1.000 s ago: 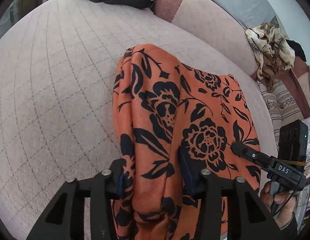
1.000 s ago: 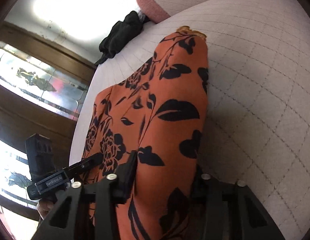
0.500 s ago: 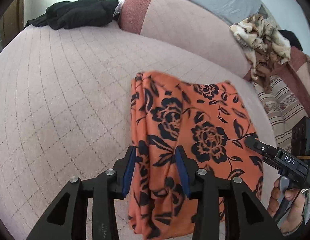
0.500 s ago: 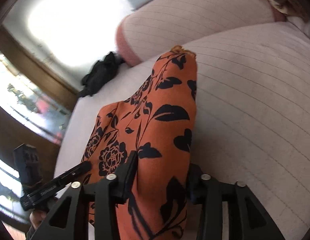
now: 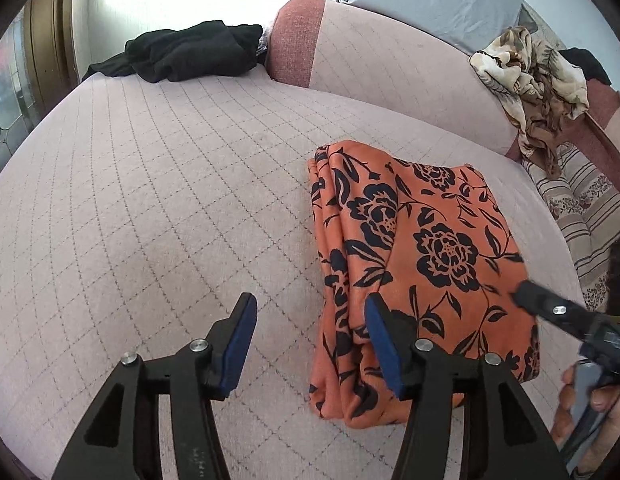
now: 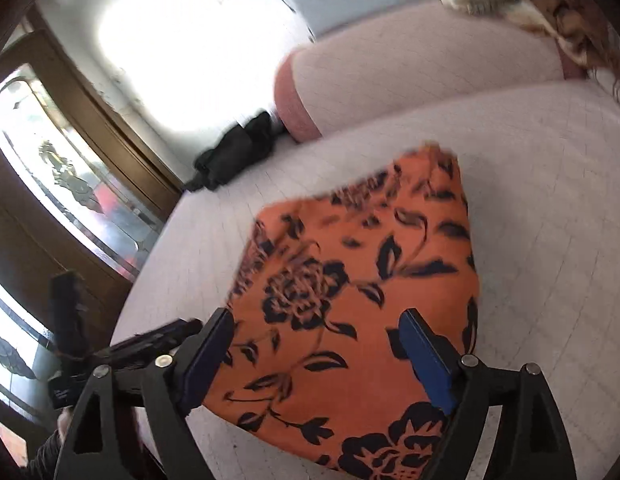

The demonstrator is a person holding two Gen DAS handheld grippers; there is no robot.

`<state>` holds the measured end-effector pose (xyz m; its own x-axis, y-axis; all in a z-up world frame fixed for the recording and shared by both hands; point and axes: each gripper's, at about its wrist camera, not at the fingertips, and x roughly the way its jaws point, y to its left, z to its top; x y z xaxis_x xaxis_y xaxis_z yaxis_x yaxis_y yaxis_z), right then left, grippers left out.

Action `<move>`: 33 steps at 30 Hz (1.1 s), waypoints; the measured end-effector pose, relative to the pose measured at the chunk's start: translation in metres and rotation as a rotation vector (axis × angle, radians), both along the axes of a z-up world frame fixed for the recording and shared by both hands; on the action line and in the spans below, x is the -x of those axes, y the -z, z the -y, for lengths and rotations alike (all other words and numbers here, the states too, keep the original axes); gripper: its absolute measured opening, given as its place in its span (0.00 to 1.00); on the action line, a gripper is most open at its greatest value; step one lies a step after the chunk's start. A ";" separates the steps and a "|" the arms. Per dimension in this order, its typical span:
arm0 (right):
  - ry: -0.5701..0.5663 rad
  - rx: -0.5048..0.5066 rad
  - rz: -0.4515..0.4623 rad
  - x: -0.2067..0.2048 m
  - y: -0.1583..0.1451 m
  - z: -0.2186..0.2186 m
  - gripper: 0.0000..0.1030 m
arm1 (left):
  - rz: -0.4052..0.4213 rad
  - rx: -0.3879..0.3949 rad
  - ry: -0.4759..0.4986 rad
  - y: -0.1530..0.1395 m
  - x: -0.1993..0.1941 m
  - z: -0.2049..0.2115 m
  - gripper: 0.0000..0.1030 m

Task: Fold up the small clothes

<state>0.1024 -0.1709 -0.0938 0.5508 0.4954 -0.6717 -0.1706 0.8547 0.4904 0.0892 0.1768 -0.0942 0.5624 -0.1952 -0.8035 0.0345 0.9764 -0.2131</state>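
While both grippers hang above the pink quilted sofa seat [image 5: 158, 200], the folded orange floral garment [image 5: 421, 248] lies flat on it, toward the seat's right end and short of the backrest [image 5: 389, 64]. At the far left corner of the seat a black garment [image 5: 190, 54] lies bunched against the backrest's end. The left gripper [image 5: 308, 336] has its jaws opening with nothing between them; its right finger overlaps the garment's left folded edge in view, and contact cannot be judged. The right gripper [image 6: 315, 354] also has its jaws opening, spread wide over the garment's near edge, the pads clear of the cloth. On the backrest's right end a beige patterned cloth [image 5: 533, 80] hangs crumpled. A striped cushion [image 5: 581, 208] sits beyond the seat's right edge.
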 end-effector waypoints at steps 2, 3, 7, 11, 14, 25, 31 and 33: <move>0.052 0.006 -0.025 0.003 0.008 0.001 0.84 | 0.011 -0.017 -0.011 -0.007 0.018 -0.012 0.60; 0.060 0.008 0.012 0.013 -0.003 -0.001 0.84 | 0.027 -0.025 -0.013 -0.011 0.027 -0.018 0.67; 0.078 0.103 0.115 0.061 -0.040 -0.012 0.89 | 0.072 -0.067 -0.041 -0.022 0.056 -0.018 0.76; 0.103 0.227 0.181 0.114 -0.052 -0.022 0.96 | 0.075 -0.051 -0.032 -0.030 0.084 -0.017 0.76; 0.130 0.284 0.171 0.145 -0.048 -0.019 0.97 | 0.089 -0.062 -0.043 -0.038 0.104 -0.016 0.81; 0.205 0.403 0.220 0.187 -0.066 -0.023 0.98 | 0.199 -0.125 -0.073 -0.067 0.144 0.002 0.90; 0.205 0.445 0.204 0.186 -0.064 -0.024 0.98 | 0.148 -0.203 -0.044 -0.061 0.141 0.016 0.90; 0.216 0.446 0.194 0.183 -0.064 -0.022 0.98 | 0.146 -0.227 -0.050 -0.059 0.140 0.020 0.90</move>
